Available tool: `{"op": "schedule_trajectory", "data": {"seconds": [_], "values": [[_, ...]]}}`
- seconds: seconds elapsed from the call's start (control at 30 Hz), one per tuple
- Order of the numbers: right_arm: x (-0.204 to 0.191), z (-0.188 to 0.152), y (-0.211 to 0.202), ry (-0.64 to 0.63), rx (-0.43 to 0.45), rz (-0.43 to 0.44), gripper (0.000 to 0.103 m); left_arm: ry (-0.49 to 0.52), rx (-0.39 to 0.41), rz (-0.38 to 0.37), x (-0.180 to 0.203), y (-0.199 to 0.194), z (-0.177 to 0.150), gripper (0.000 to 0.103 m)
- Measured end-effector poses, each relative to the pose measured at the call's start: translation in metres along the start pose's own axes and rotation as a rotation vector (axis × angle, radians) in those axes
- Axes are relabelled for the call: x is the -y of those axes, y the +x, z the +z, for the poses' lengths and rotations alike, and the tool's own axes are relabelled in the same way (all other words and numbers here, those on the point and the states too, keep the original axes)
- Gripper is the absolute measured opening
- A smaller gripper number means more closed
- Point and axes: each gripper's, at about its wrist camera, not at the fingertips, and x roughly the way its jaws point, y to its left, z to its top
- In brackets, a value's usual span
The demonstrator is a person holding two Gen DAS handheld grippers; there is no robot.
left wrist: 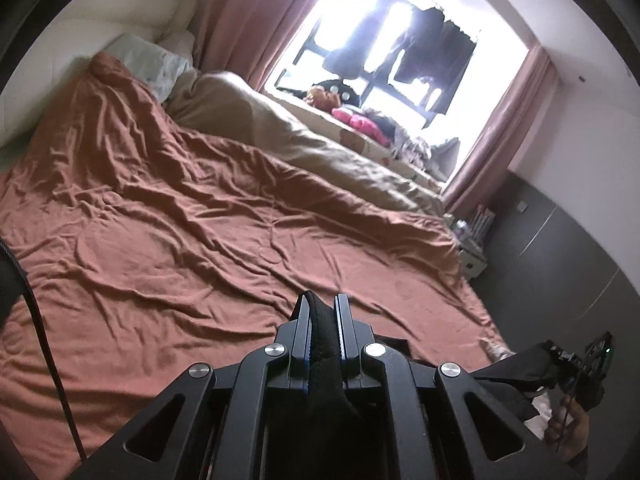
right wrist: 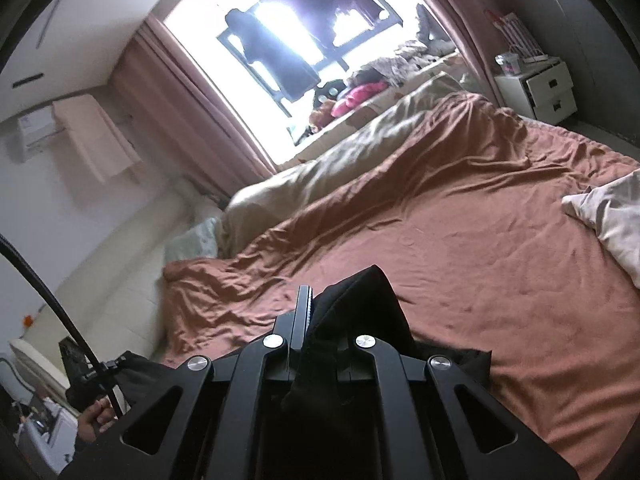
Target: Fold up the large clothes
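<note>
Left wrist view: left gripper (left wrist: 323, 308) fingers pinch black garment (left wrist: 326, 344) above bed (left wrist: 160, 208); right gripper (right wrist: 320, 300) likewise clamps it.

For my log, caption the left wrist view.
Left gripper clamps black garment above rust-brown bedspread.

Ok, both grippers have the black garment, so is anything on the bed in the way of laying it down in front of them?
Nothing visible blocks it. The left gripper and right gripper both clamp the black garment, and the brown bedspread ahead is bare, only wrinkled. A pale cloth lies off to the right.
</note>
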Motion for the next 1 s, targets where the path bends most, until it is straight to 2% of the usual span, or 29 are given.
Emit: {"op": "schedule_trajectory", "data": {"seconds": [0.2, 0.37, 0.57, 0.63, 0.67, 0.7, 0.73, 0.77, 0.8, 0.83, 0.93, 1.0], "values": [[0.003, 0.012, 0.056, -0.014, -0.062, -0.083, 0.003, -0.003, -0.060, 0.042, -0.023, 0.066, -0.003, 0.010], [0.004, 0.009, 0.090, -0.021, -0.104, -0.127, 0.003, -0.024, -0.107, 0.077, -0.046, 0.107, -0.013, 0.010], [0.006, 0.003, 0.130, -0.018, -0.176, -0.249, 0.006, -0.061, -0.253, 0.126, -0.070, 0.160, -0.029, 0.013], [-0.001, 0.003, 0.135, -0.020, -0.177, -0.270, 0.011, -0.070, -0.280, 0.142, -0.073, 0.168, -0.033, 0.018], [-0.004, 0.005, 0.136, -0.023, -0.173, -0.276, 0.021, -0.072, -0.278, 0.139, -0.073, 0.168, -0.033, 0.023], [-0.008, 0.006, 0.135, -0.025, -0.166, -0.268, 0.047, -0.072, -0.273, 0.133, -0.072, 0.167, -0.032, 0.031], [-0.012, 0.008, 0.134, -0.026, -0.162, -0.257, 0.068, -0.061, -0.261, 0.140, -0.070, 0.163, -0.031, 0.040], [-0.018, 0.010, 0.133, -0.034, -0.156, -0.264, 0.103, -0.050, -0.250, 0.150, -0.068, 0.160, -0.029, 0.061], [-0.025, 0.012, 0.128, -0.057, -0.133, -0.281, 0.103, -0.037, -0.230, 0.153, -0.065, 0.155, -0.027, 0.077], [-0.029, 0.013, 0.125, -0.073, -0.125, -0.284, 0.103, -0.026, -0.203, 0.149, -0.062, 0.148, -0.024, 0.080], [-0.039, 0.016, 0.116, -0.071, -0.132, -0.250, 0.103, 0.000, -0.161, 0.165, -0.055, 0.131, -0.016, 0.082], [-0.046, 0.017, 0.110, -0.089, -0.131, -0.254, 0.103, 0.018, -0.174, 0.165, -0.051, 0.128, -0.017, 0.082]]}}
